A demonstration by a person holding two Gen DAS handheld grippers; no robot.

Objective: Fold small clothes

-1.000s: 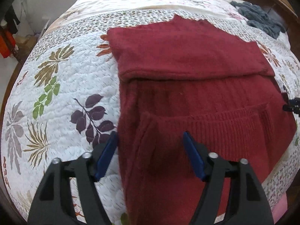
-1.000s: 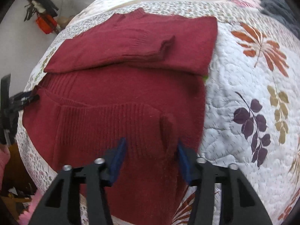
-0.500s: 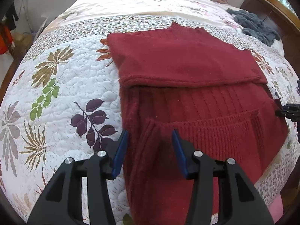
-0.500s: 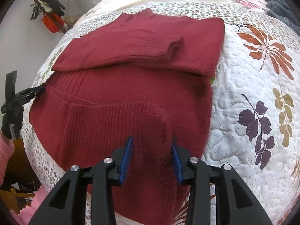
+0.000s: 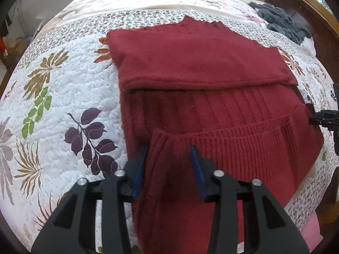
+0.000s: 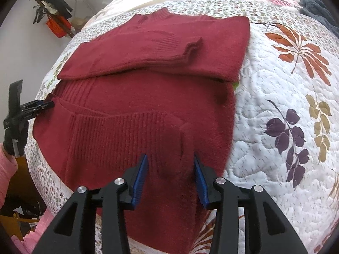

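While sweater lies on quilt | L gripper & R gripper both clamped on hem

A home bedroom: a bed under a white quilt printed with leaves fills the view, a dark wooden headboard stands at the far right, and a grey garment lies crumpled near it.
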